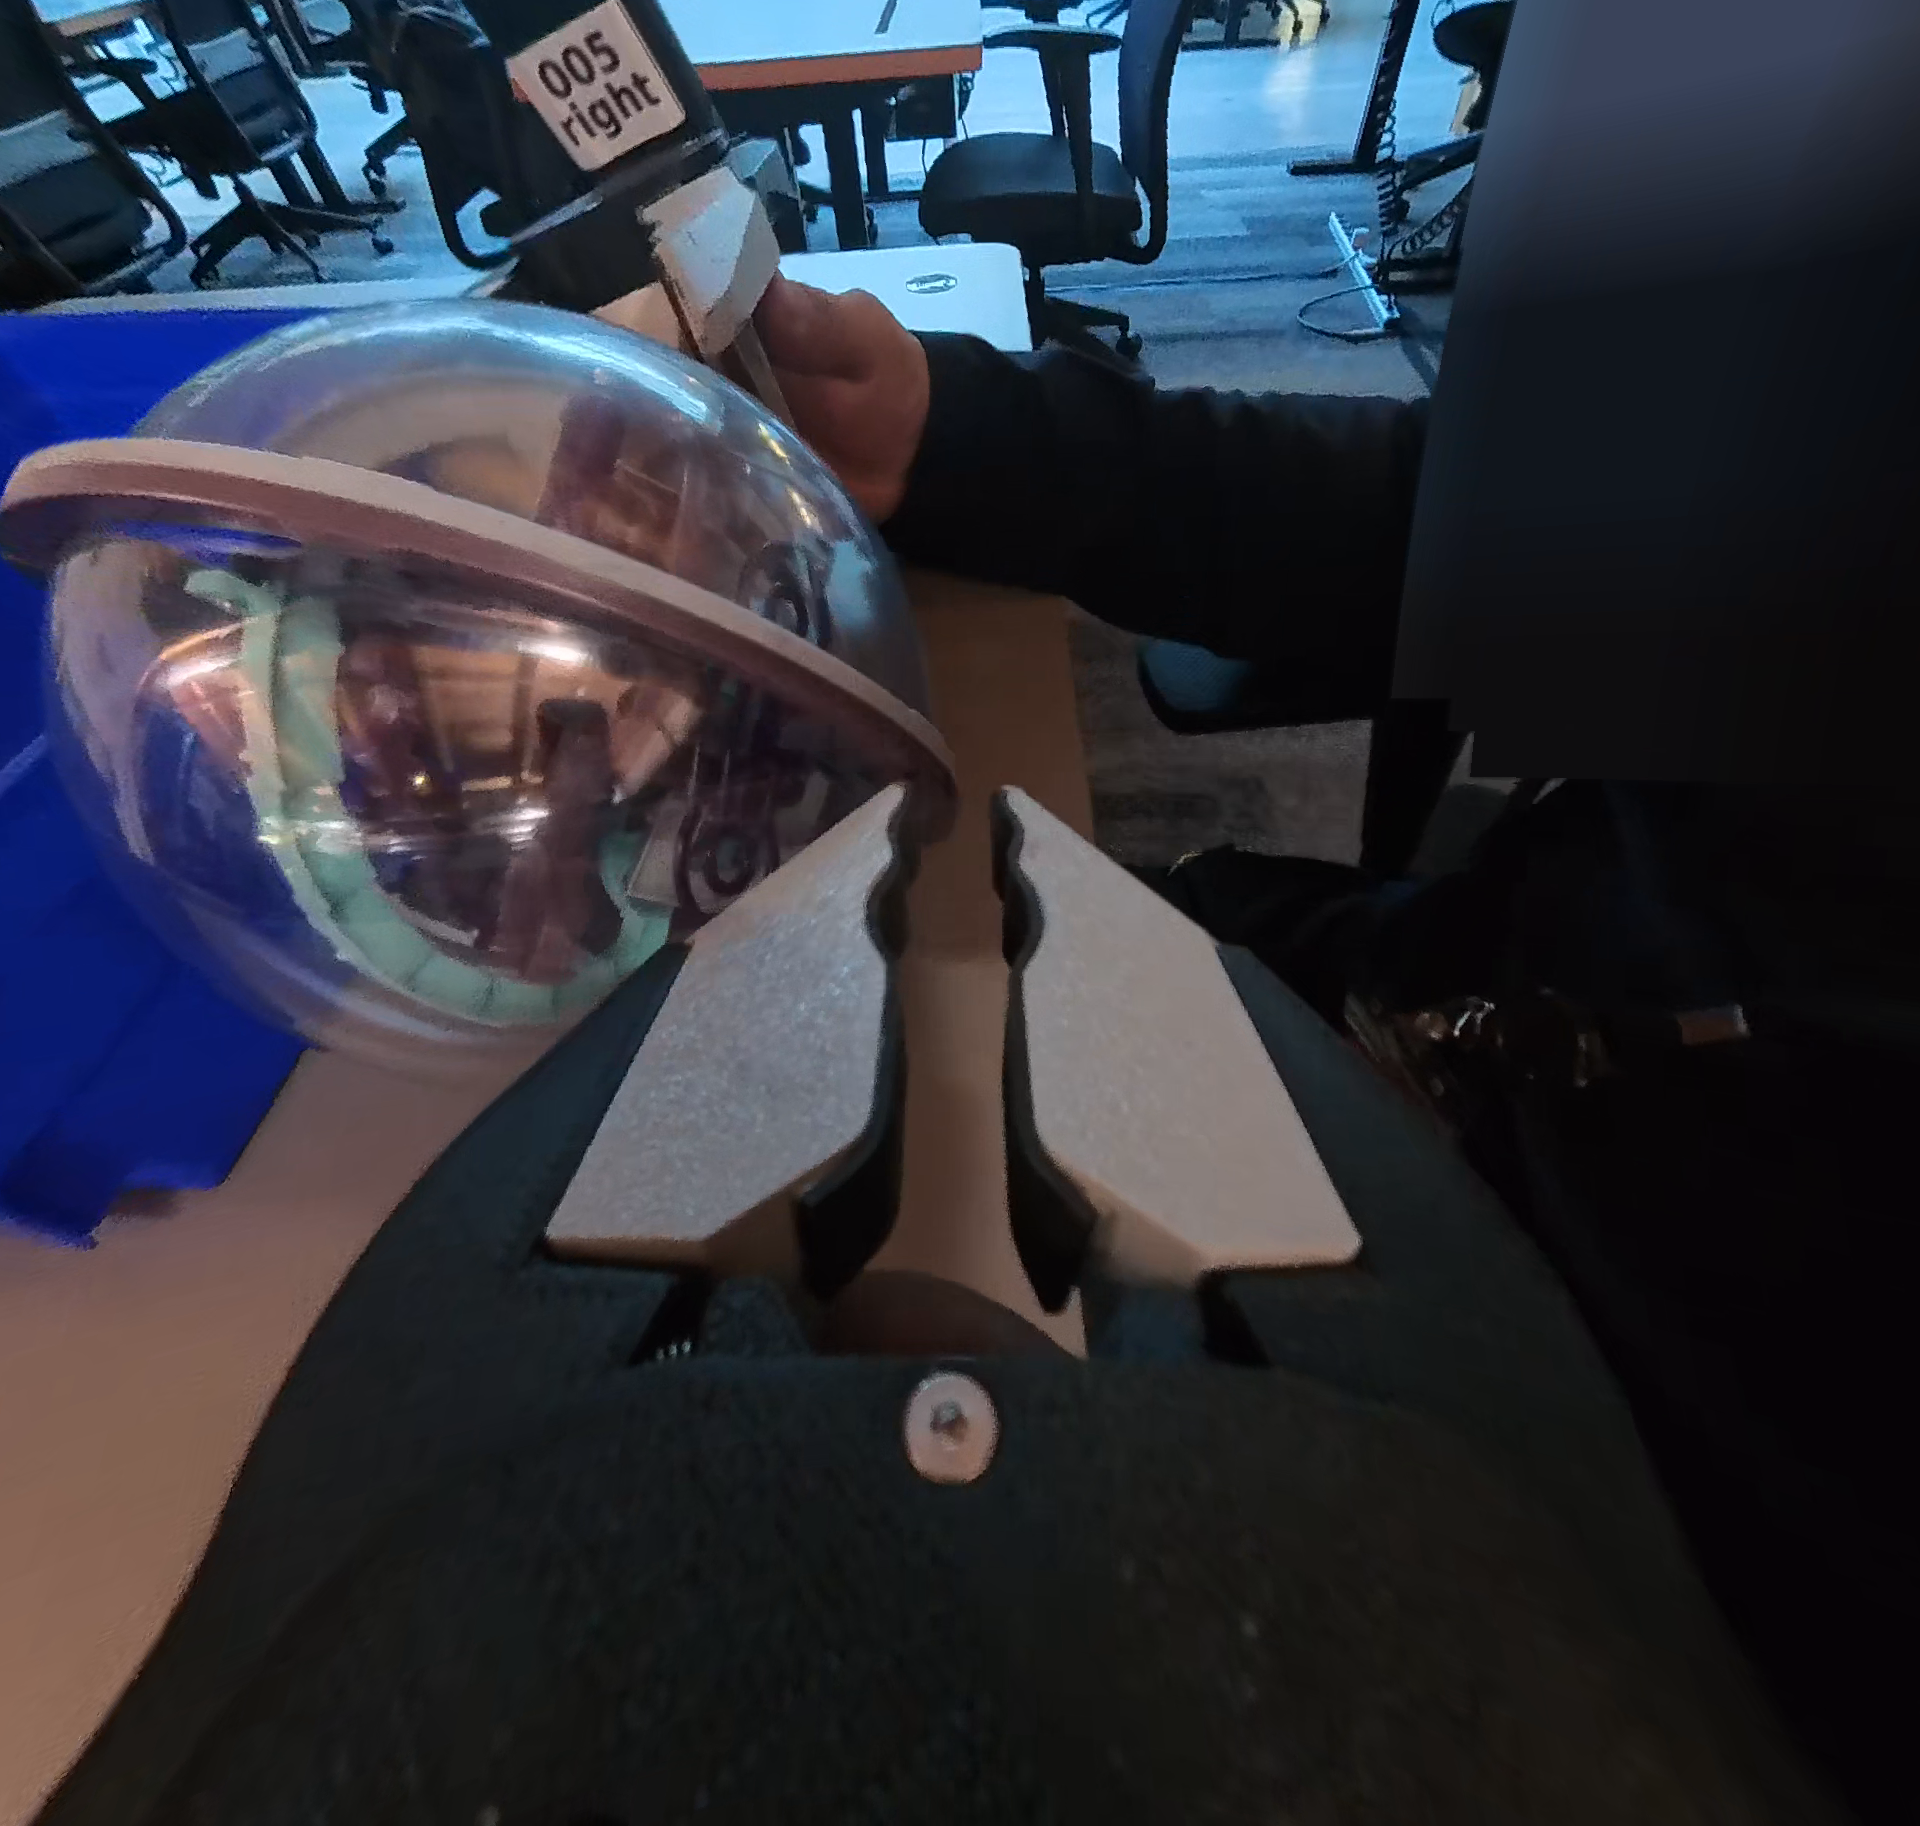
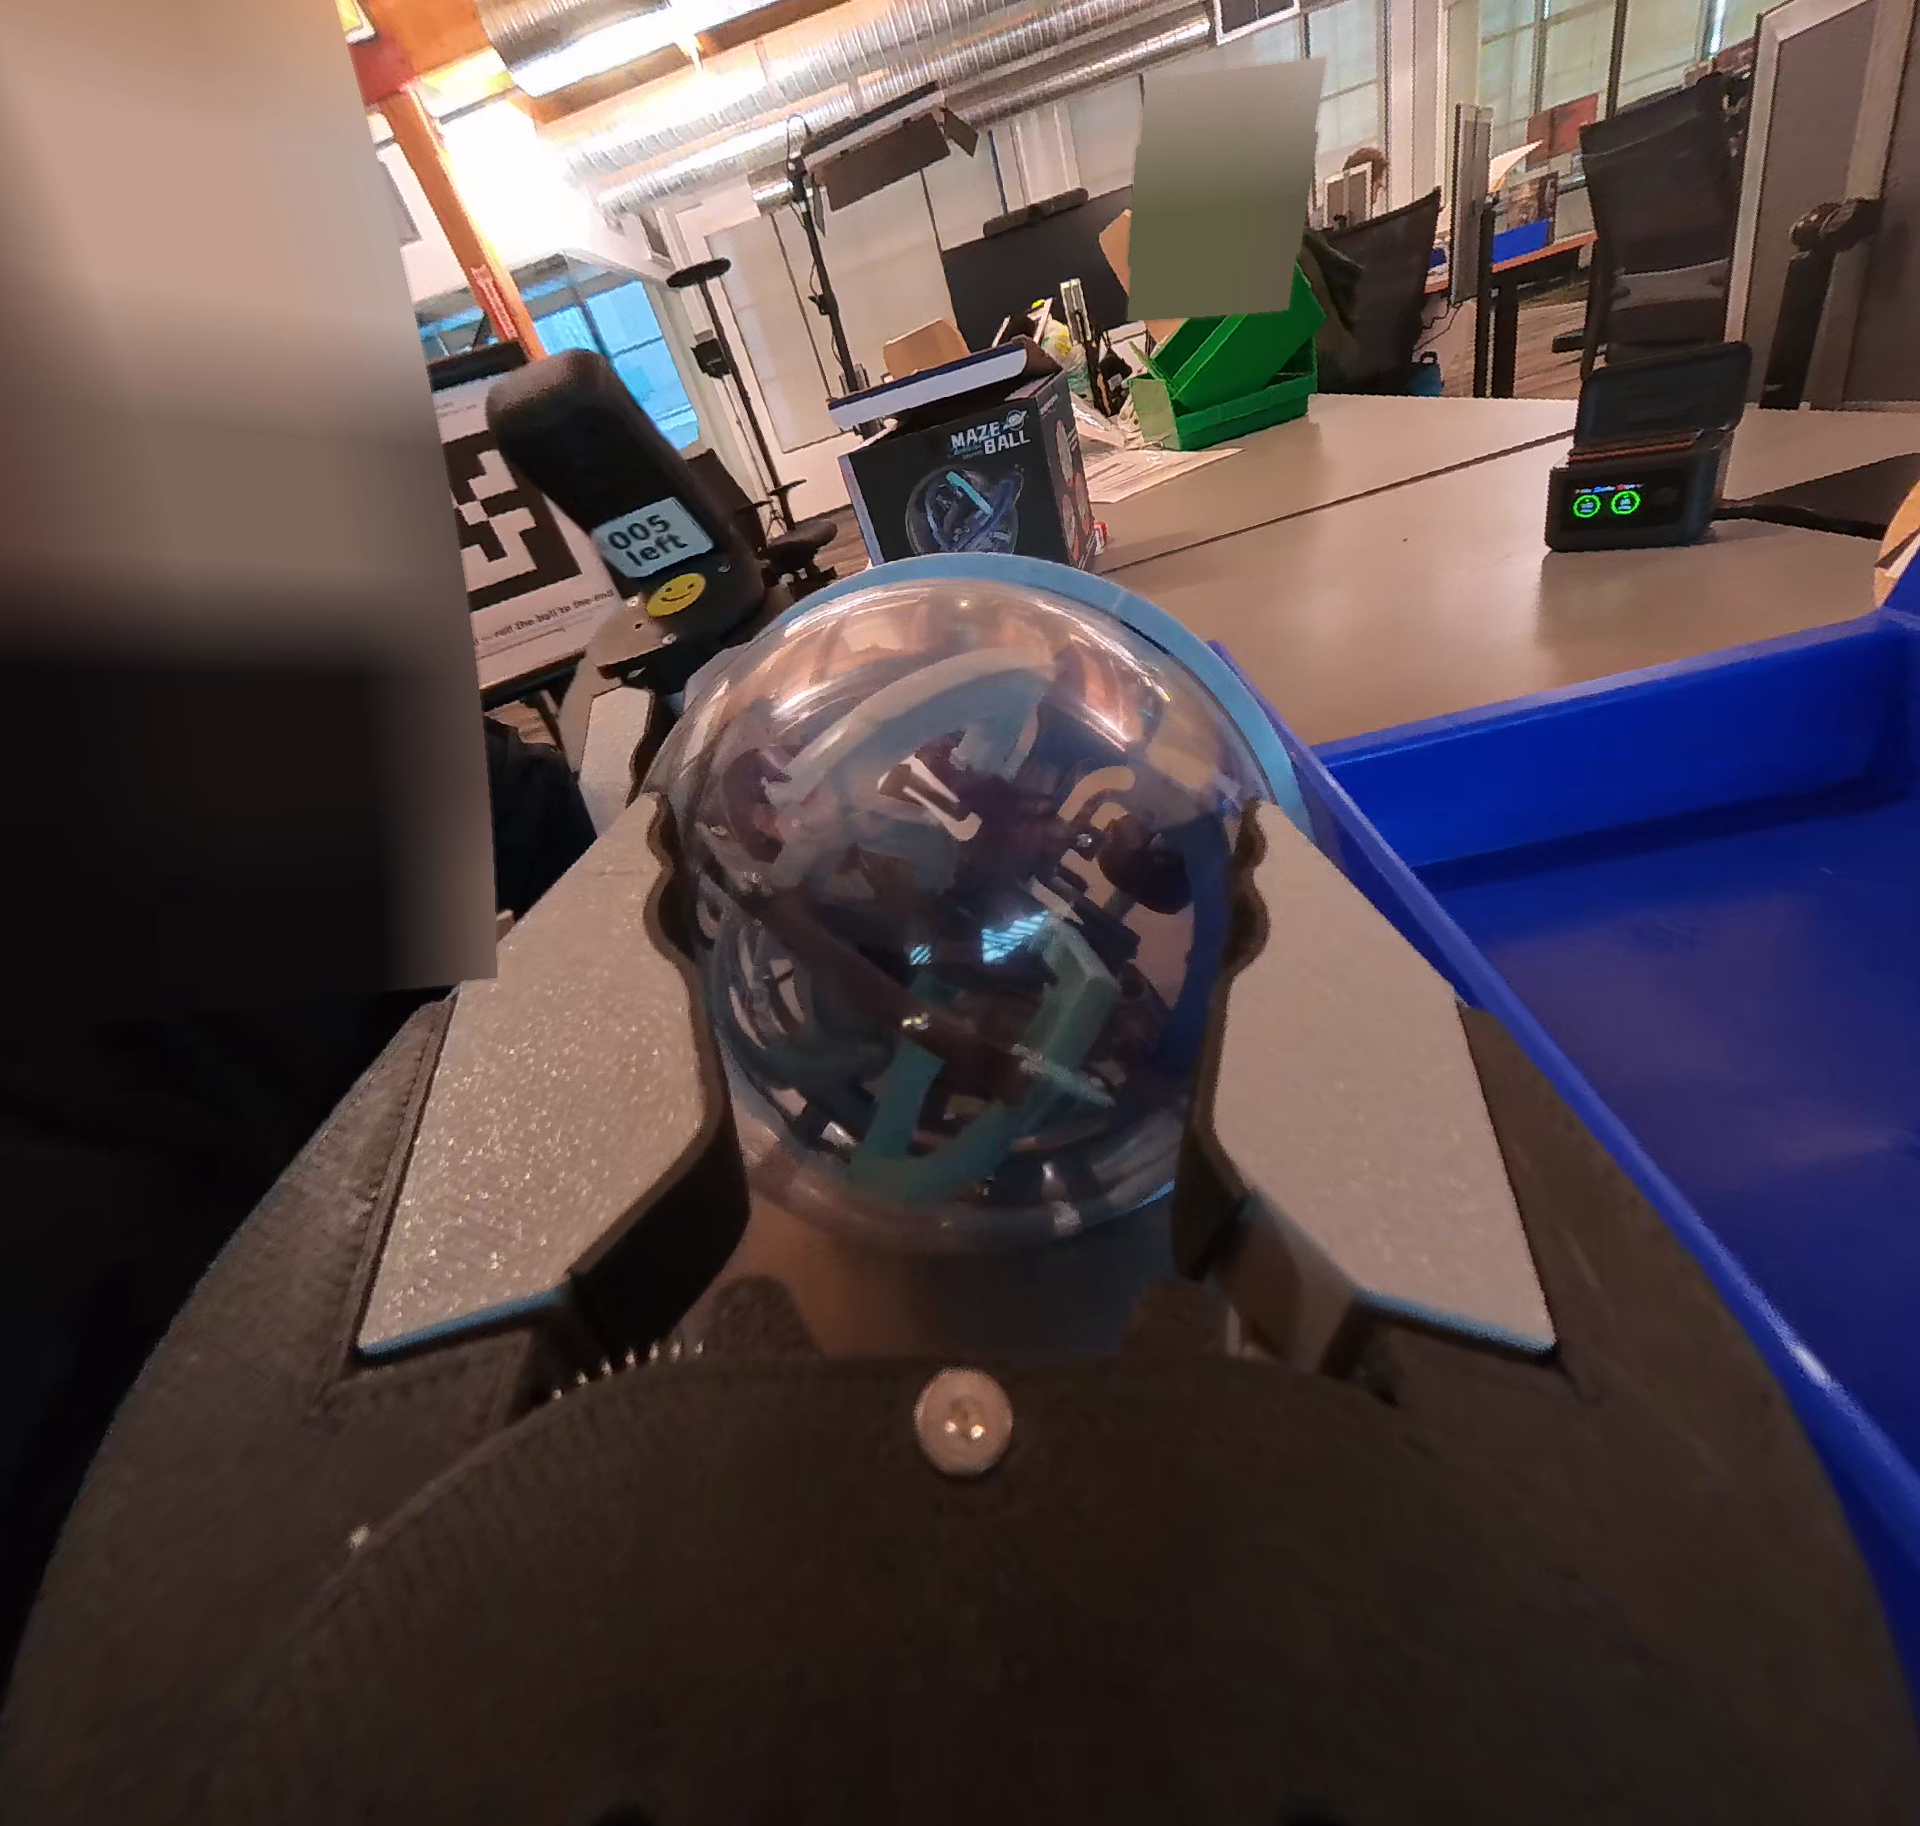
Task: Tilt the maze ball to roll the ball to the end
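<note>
Right gripper (image 2: 956, 841) jaws clamping maze ball (image 2: 956, 945), inner ball indiscernible

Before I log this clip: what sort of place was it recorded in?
Most likely an open-plan office or lab workspace: rows of desks with black office chairs, exposed silver ceiling ducts, and a long grey worktable with bins and equipment on it.

We see a pale table (image 2: 1403, 571) carrying a blue bin (image 2: 1714, 945), a dark printed box (image 2: 966, 498), green trays (image 2: 1226, 384) and a small lit device (image 2: 1631, 488).
</note>
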Action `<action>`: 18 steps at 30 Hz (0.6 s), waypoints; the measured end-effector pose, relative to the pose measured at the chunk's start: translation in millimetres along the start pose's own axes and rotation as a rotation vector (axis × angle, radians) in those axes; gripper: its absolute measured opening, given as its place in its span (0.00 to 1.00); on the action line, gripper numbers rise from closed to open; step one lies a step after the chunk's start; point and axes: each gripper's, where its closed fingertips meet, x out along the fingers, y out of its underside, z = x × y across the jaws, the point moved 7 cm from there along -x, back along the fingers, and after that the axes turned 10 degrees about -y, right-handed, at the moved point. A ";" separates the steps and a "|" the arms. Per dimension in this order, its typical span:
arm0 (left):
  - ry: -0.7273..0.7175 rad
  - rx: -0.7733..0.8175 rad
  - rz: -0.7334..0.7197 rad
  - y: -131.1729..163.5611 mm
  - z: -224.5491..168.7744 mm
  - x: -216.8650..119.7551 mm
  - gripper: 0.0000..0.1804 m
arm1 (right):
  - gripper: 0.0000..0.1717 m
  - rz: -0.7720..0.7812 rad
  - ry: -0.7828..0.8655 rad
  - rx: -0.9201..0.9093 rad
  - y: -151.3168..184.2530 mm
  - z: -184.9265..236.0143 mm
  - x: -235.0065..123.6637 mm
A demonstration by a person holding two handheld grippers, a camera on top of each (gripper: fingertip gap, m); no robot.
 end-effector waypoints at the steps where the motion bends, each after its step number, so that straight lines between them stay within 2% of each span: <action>1: 0.000 0.001 0.001 -0.9 -1.3 1.7 0.06 | 0.59 -0.002 -0.001 0.003 -0.1 -0.3 -0.3; 6: 0.008 0.006 -0.011 -0.3 -4.1 2.9 0.08 | 0.59 -0.005 -0.002 0.006 -0.2 -0.3 -0.5; 13: 0.008 -0.041 -0.017 -4.5 -4.9 10.2 0.04 | 0.59 -0.015 -0.002 0.020 -0.6 -1.6 -1.2; 18: 0.007 -0.038 -0.021 -4.6 -7.3 11.0 0.06 | 0.58 -0.016 -0.001 0.020 -0.6 -1.7 -1.1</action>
